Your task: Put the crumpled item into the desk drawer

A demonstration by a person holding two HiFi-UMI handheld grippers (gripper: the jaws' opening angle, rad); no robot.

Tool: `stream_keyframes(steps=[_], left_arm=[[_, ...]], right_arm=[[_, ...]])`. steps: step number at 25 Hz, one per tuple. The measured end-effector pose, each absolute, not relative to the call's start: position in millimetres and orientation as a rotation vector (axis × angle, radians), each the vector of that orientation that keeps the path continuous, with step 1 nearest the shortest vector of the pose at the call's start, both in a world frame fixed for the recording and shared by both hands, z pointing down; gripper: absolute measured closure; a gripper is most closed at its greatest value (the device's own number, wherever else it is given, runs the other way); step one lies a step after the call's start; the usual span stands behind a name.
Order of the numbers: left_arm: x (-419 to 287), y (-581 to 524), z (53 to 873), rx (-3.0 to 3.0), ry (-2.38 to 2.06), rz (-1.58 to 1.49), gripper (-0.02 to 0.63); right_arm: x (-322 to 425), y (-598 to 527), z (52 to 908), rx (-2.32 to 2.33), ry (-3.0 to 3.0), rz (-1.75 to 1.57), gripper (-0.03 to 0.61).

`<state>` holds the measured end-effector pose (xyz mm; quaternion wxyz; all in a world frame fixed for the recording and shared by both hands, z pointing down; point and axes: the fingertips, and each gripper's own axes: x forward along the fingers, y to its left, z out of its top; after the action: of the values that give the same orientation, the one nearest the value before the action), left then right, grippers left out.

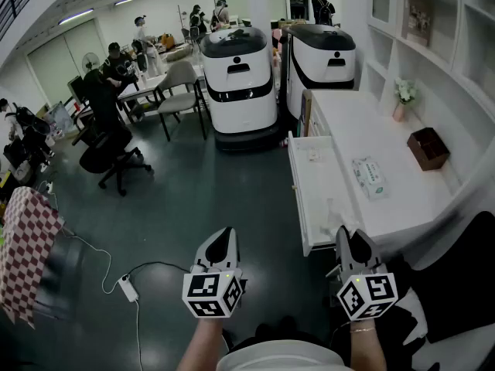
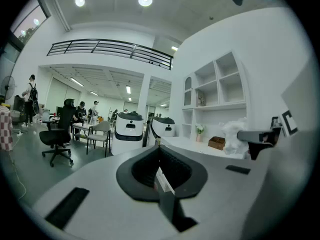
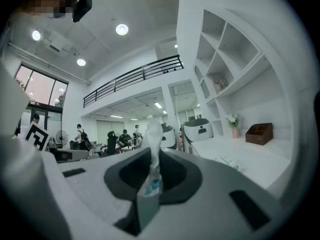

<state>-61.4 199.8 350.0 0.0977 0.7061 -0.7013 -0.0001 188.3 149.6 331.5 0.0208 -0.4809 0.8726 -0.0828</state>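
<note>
The crumpled item is a white tissue (image 3: pixel 152 139) that sticks up from between the jaws of my right gripper (image 3: pixel 151 176), which is shut on it. The left gripper view shows the same tissue (image 2: pixel 234 136) at its right. In the head view my right gripper (image 1: pixel 346 234) hovers at the near end of the open white desk drawer (image 1: pixel 298 207). My left gripper (image 1: pixel 224 234) hangs over the floor to the drawer's left. Its jaws (image 2: pixel 161 176) are shut with nothing between them.
The white desk (image 1: pixel 387 141) carries a tissue pack (image 1: pixel 370 177), a brown box (image 1: pixel 428 147) and a small flower vase (image 1: pixel 402 99). Two white robots (image 1: pixel 241 79) stand beyond the desk. Chairs, tables and people fill the far left. A cable and power strip (image 1: pixel 126 287) lie on the floor.
</note>
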Motion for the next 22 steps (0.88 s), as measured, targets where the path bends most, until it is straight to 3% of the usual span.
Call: stream_keyframes(steps=[22], left_arm=[[-43,187,364,2.031,-2.145,0.050,0.618]], right_arm=[[214,114,345,-1.491,2.683,-0.300,0.531]])
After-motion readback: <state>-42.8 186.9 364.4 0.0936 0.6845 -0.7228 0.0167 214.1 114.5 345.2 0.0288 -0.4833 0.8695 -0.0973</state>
